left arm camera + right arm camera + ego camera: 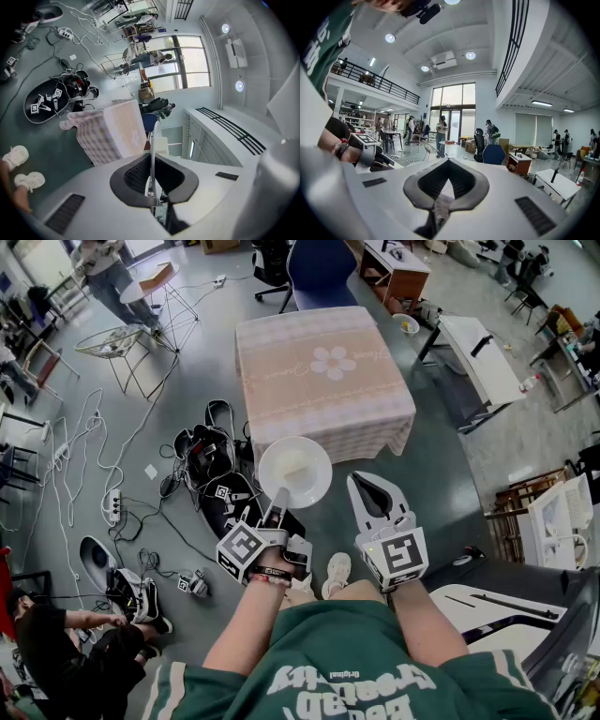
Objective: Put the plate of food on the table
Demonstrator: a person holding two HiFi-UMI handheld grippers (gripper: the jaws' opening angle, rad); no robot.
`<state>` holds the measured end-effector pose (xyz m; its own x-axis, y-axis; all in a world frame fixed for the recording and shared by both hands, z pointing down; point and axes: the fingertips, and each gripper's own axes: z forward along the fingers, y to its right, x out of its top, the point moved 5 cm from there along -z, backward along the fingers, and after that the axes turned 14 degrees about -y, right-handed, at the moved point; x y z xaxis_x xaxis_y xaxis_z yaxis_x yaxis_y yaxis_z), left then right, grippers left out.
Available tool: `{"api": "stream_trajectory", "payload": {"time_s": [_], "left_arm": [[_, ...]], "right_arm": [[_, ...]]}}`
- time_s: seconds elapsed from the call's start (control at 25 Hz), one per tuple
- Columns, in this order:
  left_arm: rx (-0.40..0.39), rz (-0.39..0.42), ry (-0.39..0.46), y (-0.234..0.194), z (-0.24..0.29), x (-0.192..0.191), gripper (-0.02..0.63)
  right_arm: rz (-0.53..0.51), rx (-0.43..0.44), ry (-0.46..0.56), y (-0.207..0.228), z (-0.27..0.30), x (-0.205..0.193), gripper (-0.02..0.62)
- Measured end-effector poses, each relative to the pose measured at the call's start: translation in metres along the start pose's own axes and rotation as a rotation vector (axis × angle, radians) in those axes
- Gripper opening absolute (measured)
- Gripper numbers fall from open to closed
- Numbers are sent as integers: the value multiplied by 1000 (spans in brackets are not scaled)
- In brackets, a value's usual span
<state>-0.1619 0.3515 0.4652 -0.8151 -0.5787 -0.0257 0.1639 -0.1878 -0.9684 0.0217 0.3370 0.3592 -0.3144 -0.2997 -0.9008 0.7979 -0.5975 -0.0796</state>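
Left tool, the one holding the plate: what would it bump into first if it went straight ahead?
Probably the cloth-covered table: the left tool, with its plate, points at its near side. Depth is hard to judge.

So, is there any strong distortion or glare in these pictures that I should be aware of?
Head view: evenly lit, sharp, the plate slightly washed out. Left gripper view: strong fisheye bending with dark corners, bright windows. Right gripper view: same bending, glaring ceiling lights.
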Motion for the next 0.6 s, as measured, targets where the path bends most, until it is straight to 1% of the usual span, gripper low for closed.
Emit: {"api": "stream_trajectory", "payload": {"time_s": [0.2, 0.36, 0.6], "left_arm": [[1, 4, 0, 1, -1, -4, 25], [-1, 11, 2, 4, 3, -7, 26], [-3, 8, 3, 8, 10, -14, 26]], "right_arm": [[7, 3, -6, -1, -3, -2, 15], [61, 6, 15, 8, -7, -5, 15], [55, 5, 32, 18, -14, -4, 15]]}}
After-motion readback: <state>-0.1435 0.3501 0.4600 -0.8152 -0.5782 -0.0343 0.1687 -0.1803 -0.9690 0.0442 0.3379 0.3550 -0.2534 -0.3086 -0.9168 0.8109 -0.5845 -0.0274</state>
